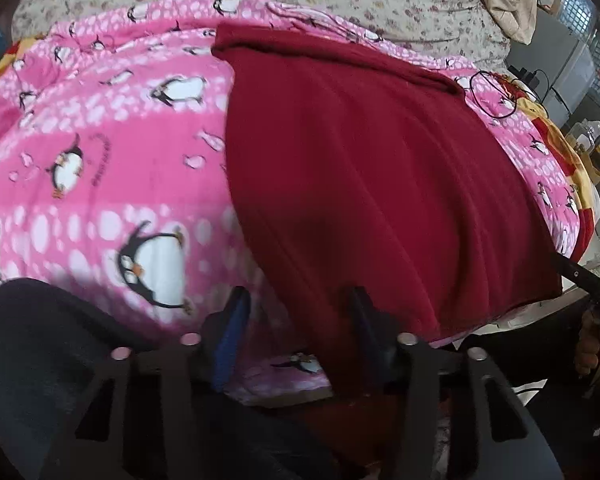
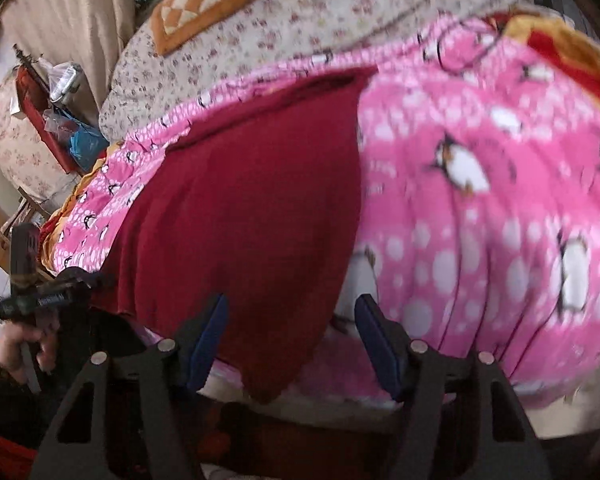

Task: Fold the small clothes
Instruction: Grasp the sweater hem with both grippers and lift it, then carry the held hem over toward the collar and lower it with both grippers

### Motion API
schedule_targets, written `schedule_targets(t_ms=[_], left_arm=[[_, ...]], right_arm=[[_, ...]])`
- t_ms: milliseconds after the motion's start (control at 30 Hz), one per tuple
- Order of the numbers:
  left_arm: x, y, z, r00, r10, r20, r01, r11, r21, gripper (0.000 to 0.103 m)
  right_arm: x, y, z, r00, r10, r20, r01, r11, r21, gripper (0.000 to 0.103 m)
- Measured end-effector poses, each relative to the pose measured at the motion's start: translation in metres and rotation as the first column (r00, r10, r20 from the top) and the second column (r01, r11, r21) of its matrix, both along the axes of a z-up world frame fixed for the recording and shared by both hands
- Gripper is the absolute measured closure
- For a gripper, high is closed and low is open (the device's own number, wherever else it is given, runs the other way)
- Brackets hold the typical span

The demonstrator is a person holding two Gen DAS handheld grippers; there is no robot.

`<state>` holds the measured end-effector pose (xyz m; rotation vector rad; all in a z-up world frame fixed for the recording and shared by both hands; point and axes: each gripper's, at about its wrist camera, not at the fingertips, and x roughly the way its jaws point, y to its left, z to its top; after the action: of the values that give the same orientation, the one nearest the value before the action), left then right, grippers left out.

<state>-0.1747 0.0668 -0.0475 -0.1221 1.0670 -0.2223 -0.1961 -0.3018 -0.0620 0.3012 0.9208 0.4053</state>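
Maroon garment (image 1: 380, 184) lay flat on pink penguin blanket (image 1: 100, 152) at bed's near edge; L gripper (image 1: 298, 304) & R gripper (image 2: 292, 312) both spread wide, empty.

I lost the maroon garment's (image 1: 380, 184) near hem behind my left tongs (image 1: 298, 304). Motion blur smeared the penguin blanket (image 2: 480, 200) in my right view.

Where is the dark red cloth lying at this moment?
The red cloth lies spread on the pink penguin blanket, right of centre in the left wrist view and left of centre in the right wrist view, its near edge reaching both open grippers.
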Motion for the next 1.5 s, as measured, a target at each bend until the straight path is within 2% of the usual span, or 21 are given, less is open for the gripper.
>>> schedule_targets(t_ms=[100,267,400,467,500,533,567,633,700,767,900,967,1067,1167,1200,1267,1400,1467,1500], left_arm=[[0.003,0.0,-0.002,1.0,0.003,0.001,-0.002,0.998,-0.059,0.071],[0.008,0.001,-0.009,1.0,0.005,-0.025,-0.007,0.996,-0.091,0.072],[0.01,0.0,-0.011,0.999,0.002,-0.035,-0.006,0.995,-0.102,0.068],[0.008,0.0,-0.011,0.999,-0.002,-0.032,-0.002,0.994,-0.108,0.071],[0.006,0.003,-0.009,1.0,0.004,-0.024,-0.007,0.993,-0.12,0.091],[0.005,0.005,-0.007,1.0,0.004,-0.019,-0.006,0.991,-0.135,0.103],[0.005,0.007,-0.005,1.0,0.004,-0.017,-0.007,0.989,-0.15,0.103],[0.0,0.009,0.004,1.0,-0.008,0.011,0.01,0.984,-0.18,0.103],[-0.008,0.009,0.02,0.998,-0.027,0.063,0.038,0.984,-0.175,0.103],[-0.018,0.014,0.04,0.992,-0.025,0.121,0.046,0.983,-0.18,0.103],[-0.04,0.037,0.096,0.963,-0.004,0.271,0.078,0.962,-0.261,0.103],[-0.055,0.049,0.123,0.935,-0.004,0.354,0.117,0.947,-0.298,0.103],[-0.082,0.053,0.158,0.878,-0.031,0.477,0.208,0.923,-0.324,0.103],[-0.089,0.052,0.172,0.84,-0.019,0.542,0.235,0.913,-0.333,0.103],[-0.083,0.052,0.172,0.839,0.002,0.544,0.223,0.911,-0.346,0.103],[-0.06,0.054,0.167,0.859,0.053,0.508,0.161,0.916,-0.368,0.103],[0.011,0.057,0.148,0.903,0.15,0.402,0.042,0.901,-0.432,0.103],[0.043,0.055,0.139,0.911,0.162,0.379,0.011,0.909,-0.416,0.103],[0.065,0.051,0.134,0.914,0.156,0.375,-0.002,0.925,-0.38,0.103]], right_arm=[[0.006,0.003,-0.009,0.999,0.004,-0.038,-0.004,1.0,-0.009,0.034],[0.008,0.011,-0.019,0.995,0.06,-0.085,-0.059,0.998,0.018,0.034],[0.011,0.01,-0.026,0.993,0.051,-0.108,-0.047,0.998,0.037,0.035],[0.012,0.006,-0.027,0.992,0.037,-0.119,-0.028,0.997,0.072,0.041],[0.012,0.004,-0.026,0.992,0.036,-0.117,-0.026,0.996,0.085,0.054],[0.012,0.004,-0.025,0.992,0.043,-0.116,-0.032,0.995,0.093,0.084],[0.012,0.004,-0.024,0.992,0.053,-0.116,-0.043,0.995,0.094,0.094],[0.01,0.008,-0.019,0.993,0.073,-0.096,-0.067,0.996,0.067,0.095],[0.005,0.008,-0.007,0.994,0.097,-0.049,-0.093,0.993,0.069,0.096],[-0.001,0.006,0.016,0.994,0.105,0.04,-0.108,0.99,0.093,0.096],[-0.023,-0.013,0.065,0.972,0.07,0.226,-0.106,0.983,0.153,0.097],[-0.033,-0.02,0.086,0.954,0.064,0.292,-0.115,0.98,0.161,0.097],[-0.057,-0.027,0.128,0.904,0.08,0.419,-0.168,0.97,0.177,0.097],[-0.077,-0.04,0.161,0.859,0.072,0.507,-0.198,0.96,0.2,0.097],[-0.079,-0.045,0.168,0.85,0.06,0.523,-0.2,0.956,0.216,0.097],[-0.07,-0.046,0.174,0.852,0.036,0.522,-0.177,0.959,0.223,0.097],[-0.023,-0.047,0.166,0.882,-0.029,0.47,-0.09,0.969,0.23,0.097],[0.014,-0.047,0.158,0.902,-0.07,0.426,-0.042,0.967,0.25,0.097],[0.037,-0.046,0.152,0.915,-0.097,0.392,-0.01,0.965,0.261,0.097]])
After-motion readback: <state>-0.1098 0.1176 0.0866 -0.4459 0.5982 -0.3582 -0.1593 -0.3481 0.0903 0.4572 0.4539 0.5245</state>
